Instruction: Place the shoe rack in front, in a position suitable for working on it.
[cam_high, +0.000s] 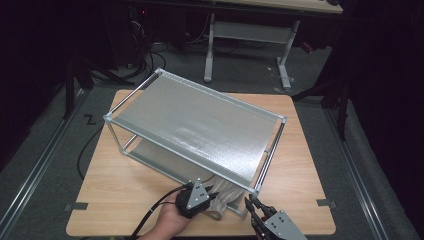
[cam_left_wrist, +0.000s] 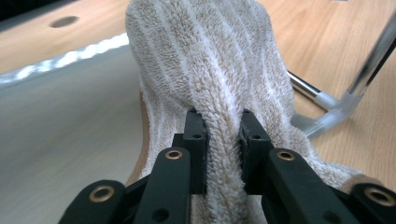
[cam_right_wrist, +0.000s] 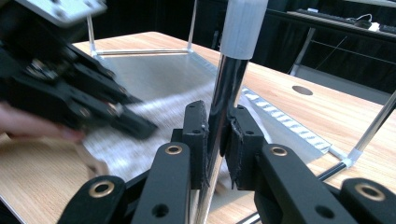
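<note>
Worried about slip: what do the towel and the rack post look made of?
Towel: looks like looped terry cloth, beige with pale stripes, fuzzy and matte.
Rack post: likely polished metal, given its mirror-like shine; its pale cap looks like ribbed matte plastic.

We see a wooden table (cam_high: 115, 190) standing on grey carpet (cam_high: 45, 145). Two strips of grey tape (cam_high: 76, 206) sit near its front corners, one at each side. A round hole (cam_right_wrist: 302, 90) shows in the tabletop. Beyond the table we see a second desk (cam_high: 280, 6) with white legs (cam_high: 285, 60) and a white crossbar between them. Black cables (cam_high: 150, 55) lie tangled on the floor at the left of those legs. A metal rail (cam_high: 35, 170) runs along the floor at the left, another along the right. The background is dark.
</note>
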